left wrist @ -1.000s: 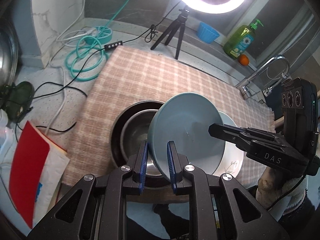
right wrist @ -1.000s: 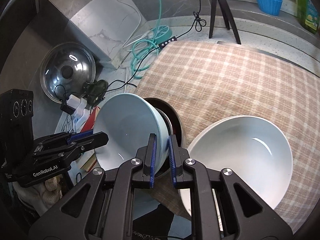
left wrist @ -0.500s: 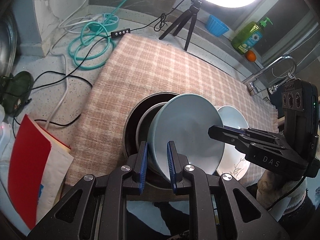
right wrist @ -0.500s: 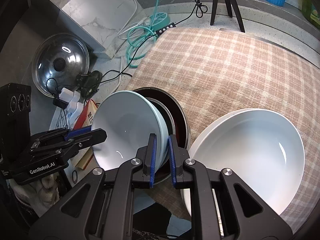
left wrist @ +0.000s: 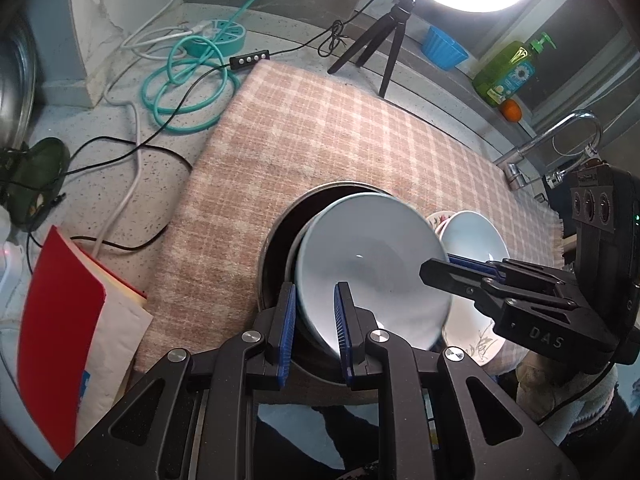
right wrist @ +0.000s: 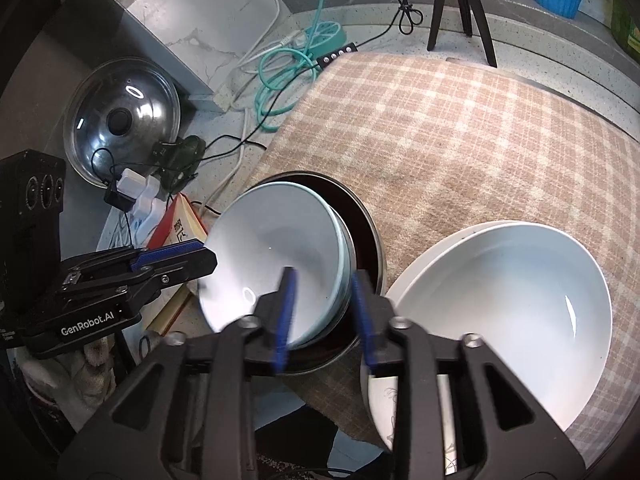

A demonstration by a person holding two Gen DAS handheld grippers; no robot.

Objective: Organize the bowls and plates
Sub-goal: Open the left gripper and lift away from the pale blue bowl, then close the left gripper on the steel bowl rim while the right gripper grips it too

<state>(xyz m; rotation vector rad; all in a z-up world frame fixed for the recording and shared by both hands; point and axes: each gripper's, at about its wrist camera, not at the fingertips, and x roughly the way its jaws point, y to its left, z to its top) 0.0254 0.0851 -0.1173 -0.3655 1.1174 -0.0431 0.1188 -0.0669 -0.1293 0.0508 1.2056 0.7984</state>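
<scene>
Two tools meet at the pale blue bowl (left wrist: 368,264), which sits tilted in a dark pan (right wrist: 366,232): the left tool (left wrist: 316,320) straddles its near rim, the right tool (right wrist: 322,314) spread open around its edge. White bowl (right wrist: 504,304) just beside, on the checked cloth (left wrist: 340,136).
</scene>
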